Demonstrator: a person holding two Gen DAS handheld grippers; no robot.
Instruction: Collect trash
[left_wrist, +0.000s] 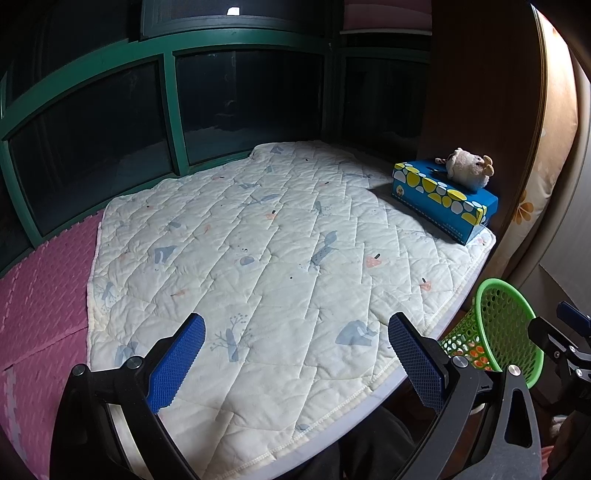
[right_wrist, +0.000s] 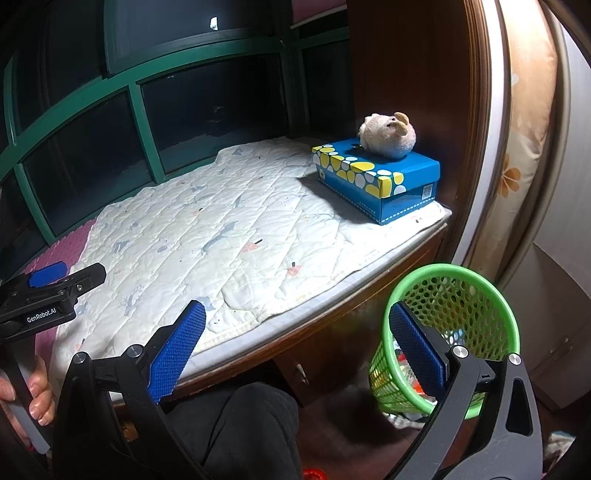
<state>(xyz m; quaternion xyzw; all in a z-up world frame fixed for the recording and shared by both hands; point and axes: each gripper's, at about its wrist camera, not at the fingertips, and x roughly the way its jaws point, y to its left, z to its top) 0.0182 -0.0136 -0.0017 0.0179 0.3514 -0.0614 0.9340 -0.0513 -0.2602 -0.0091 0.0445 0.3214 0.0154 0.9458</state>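
Here the green basket (right_wrist: 448, 339) sits just beyond the wide-spread right gripper (right_wrist: 297, 354).

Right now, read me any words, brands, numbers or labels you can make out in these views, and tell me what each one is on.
"GenRobot.AI": white lettering on the black body of the left gripper, seen in the right wrist view.
Blue tissue box: a small code square and fine print on its end and lower edge, too small to read.
Nothing readable on the green basket, the plush toy or the quilt.

windows (left_wrist: 240, 99): dark, green-framed | quilted pad (left_wrist: 258, 258) | wooden panel (left_wrist: 480, 92)
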